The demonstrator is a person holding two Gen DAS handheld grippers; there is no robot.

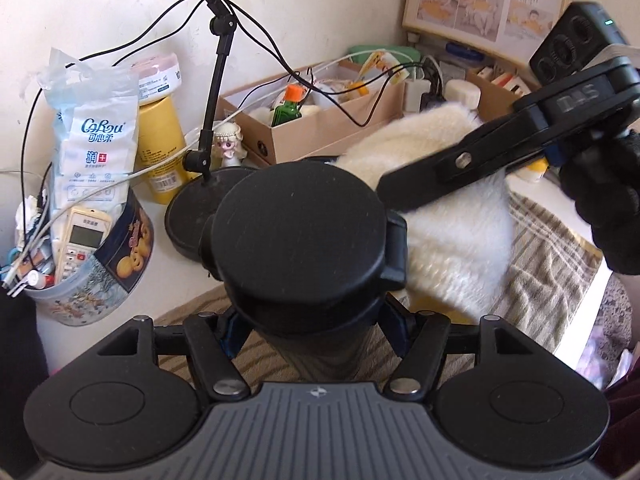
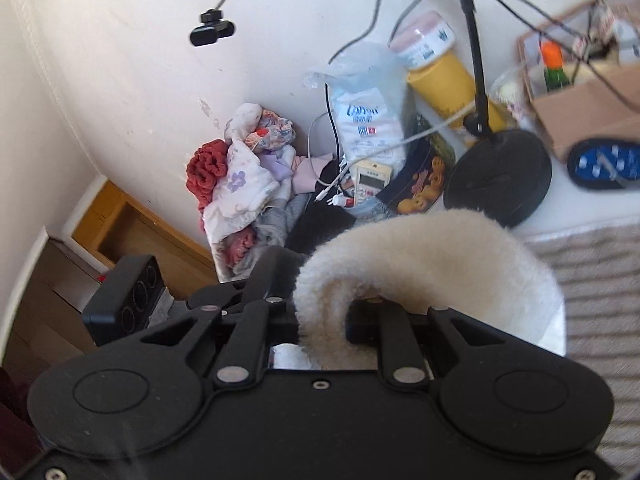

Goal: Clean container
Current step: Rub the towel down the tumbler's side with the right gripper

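Black lidded container [image 1: 298,240] in left gripper [image 1: 316,316]; fluffy cloth [image 2: 432,264] rightward.

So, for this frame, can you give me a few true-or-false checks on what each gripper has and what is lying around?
1. The left gripper holds a black container with its lid on. True.
2. The right gripper holds a blue sponge. False: it holds a fluffy cream cloth.
3. A remote control stands in the cookie tin. True.
4. The green bottle in the cardboard box has a white cap. False: its cap is orange.
5. The cloth lies folded inside the cardboard box. False: it hangs from the right gripper, beside the container.
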